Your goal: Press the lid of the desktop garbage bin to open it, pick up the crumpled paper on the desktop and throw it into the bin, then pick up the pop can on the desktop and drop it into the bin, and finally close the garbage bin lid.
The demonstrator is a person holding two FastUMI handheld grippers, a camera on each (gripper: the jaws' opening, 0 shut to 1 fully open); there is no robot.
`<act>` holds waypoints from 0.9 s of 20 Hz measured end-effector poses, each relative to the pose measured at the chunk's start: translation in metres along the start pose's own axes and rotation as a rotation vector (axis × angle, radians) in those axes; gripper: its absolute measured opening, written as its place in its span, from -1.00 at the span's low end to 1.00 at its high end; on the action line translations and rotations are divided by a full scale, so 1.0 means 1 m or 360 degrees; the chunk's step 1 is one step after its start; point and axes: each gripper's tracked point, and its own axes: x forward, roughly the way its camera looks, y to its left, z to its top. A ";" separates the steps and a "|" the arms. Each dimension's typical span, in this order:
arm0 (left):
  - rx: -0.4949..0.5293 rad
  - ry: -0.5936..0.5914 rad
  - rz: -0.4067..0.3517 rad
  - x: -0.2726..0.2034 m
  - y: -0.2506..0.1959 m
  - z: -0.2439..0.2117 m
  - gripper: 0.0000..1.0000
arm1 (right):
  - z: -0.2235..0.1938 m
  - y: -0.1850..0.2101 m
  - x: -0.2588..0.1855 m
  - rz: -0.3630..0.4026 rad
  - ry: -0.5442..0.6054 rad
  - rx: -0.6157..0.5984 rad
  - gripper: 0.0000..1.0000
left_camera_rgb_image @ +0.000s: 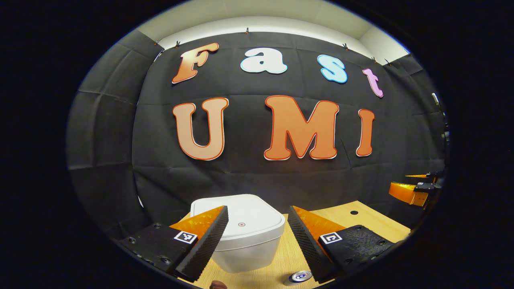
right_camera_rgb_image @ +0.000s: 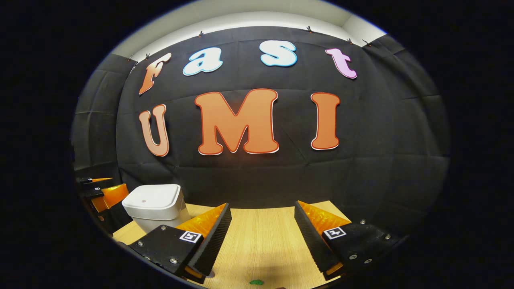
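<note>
A white desktop bin (left_camera_rgb_image: pixel 243 237) with its lid down stands on the wooden table (left_camera_rgb_image: pixel 373 222); a small round mark sits on the lid. My left gripper (left_camera_rgb_image: pixel 257 230) is open, hovering just in front of and above the bin. A pop can (left_camera_rgb_image: pixel 300 277) stands at the bottom edge, near the right finger. In the right gripper view the bin (right_camera_rgb_image: pixel 154 206) is at the left, with the other gripper (right_camera_rgb_image: pixel 102 192) beside it. My right gripper (right_camera_rgb_image: pixel 261 233) is open above bare table, nothing between its fingers. A small green bit (right_camera_rgb_image: pixel 256 282) lies at the bottom edge.
The table (right_camera_rgb_image: pixel 261 237) ends at the black cloth wall close behind the bin. A small dark hole (left_camera_rgb_image: pixel 353 212) is in the tabletop at the far right. The other gripper (left_camera_rgb_image: pixel 415 190) hangs at the right edge of the left gripper view.
</note>
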 end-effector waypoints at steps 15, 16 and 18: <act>-0.0059 -0.0027 -0.0087 0.030 -0.025 0.012 0.89 | 0.002 -0.002 0.023 -0.0019 0.0021 0.0036 0.89; -0.0073 -0.0025 -0.0084 0.030 -0.023 0.014 0.89 | 0.003 -0.002 0.023 -0.0021 0.0021 0.0035 0.89; -0.0078 -0.0022 -0.0064 0.029 -0.019 0.012 0.89 | 0.003 -0.002 0.023 -0.0017 0.0019 0.0039 0.89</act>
